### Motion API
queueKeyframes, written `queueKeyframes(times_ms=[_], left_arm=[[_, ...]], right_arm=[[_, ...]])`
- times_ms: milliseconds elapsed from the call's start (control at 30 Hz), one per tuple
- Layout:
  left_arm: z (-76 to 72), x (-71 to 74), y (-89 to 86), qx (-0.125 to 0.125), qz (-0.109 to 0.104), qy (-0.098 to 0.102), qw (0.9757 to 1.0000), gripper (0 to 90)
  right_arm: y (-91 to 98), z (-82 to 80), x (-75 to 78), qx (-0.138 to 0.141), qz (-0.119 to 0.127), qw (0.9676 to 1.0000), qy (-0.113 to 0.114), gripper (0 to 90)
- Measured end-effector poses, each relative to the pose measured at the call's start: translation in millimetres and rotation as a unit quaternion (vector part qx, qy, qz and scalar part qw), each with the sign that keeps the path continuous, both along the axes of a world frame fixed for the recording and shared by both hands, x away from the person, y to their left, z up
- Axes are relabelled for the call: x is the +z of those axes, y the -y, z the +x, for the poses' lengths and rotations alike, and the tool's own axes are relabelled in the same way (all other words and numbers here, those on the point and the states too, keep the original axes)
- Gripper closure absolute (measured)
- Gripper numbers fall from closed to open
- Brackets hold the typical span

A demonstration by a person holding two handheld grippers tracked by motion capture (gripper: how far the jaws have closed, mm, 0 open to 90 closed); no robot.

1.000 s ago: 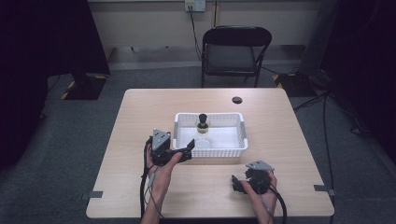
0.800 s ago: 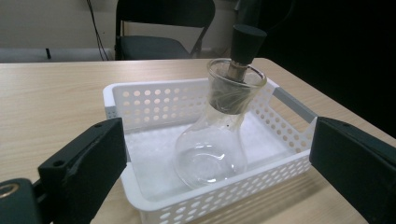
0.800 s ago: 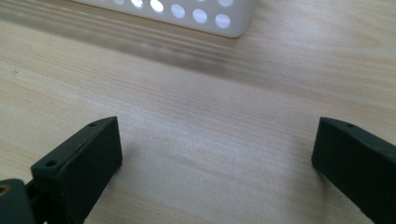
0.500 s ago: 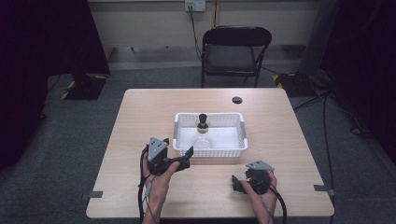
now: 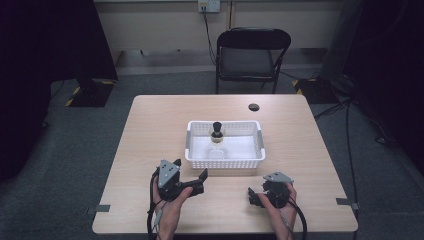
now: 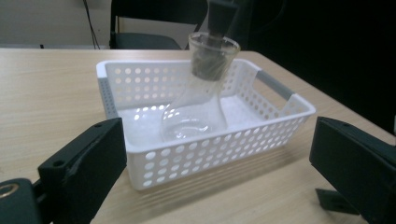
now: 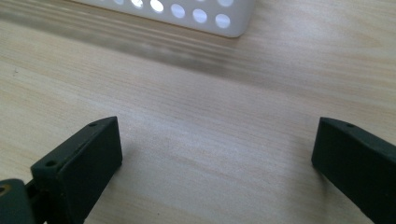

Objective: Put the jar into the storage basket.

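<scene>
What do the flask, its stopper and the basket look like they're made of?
The flask looks like clear glass: see-through, with bright glossy highlights on its bulb. Its stopper is dark and matte, possibly rubber or cork; too blurred to tell. The basket looks like white moulded plastic, smooth, with even rows of round holes and grey handle strips.

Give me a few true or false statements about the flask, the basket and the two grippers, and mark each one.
1. The glass flask stands upright inside the white basket. True.
2. The left gripper is shut on the flask. False: it is open, apart from the basket.
3. A dark stopper sits in the flask's neck. True.
4. The right gripper is inside the basket. False: it is open over bare table.
</scene>
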State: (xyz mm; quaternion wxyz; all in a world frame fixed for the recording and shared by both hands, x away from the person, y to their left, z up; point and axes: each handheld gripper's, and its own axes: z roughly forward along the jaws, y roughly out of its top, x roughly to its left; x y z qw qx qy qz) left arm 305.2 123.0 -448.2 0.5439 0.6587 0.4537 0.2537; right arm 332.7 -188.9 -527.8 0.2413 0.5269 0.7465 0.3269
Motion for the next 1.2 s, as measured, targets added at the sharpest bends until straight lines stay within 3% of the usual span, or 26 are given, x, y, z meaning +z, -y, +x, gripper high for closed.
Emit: queueKeyframes(times_ms=[67, 300, 667, 867, 1200], left_arm=[[-1.5, -4.7, -2.4, 0.013, -0.002, -0.005, 0.9999, 3.6], [-1.1, -18.1, -5.1, 0.024, 0.003, -0.023, 0.9995, 3.4], [4.1, -39.2, -6.9, 0.048, 0.03, -0.053, 0.997, 3.4], [5.4, -49.3, -7.9, 0.05, 0.031, -0.073, 0.9956, 3.4], [7.3, -61.6, -6.3, 0.045, 0.039, -0.088, 0.9943, 3.6]], right_arm=[[0.0, 0.0, 0.0, 0.0, 0.0, 1.0, 0.0, 0.6], [0.0, 0.0, 0.0, 0.0, 0.0, 1.0, 0.0, 0.6], [0.0, 0.0, 0.0, 0.0, 0.0, 1.0, 0.0, 0.6], [0.0, 0.0, 0.0, 0.0, 0.0, 1.0, 0.0, 0.6], [0.0, 0.0, 0.0, 0.0, 0.0, 1.0, 0.0, 0.6]])
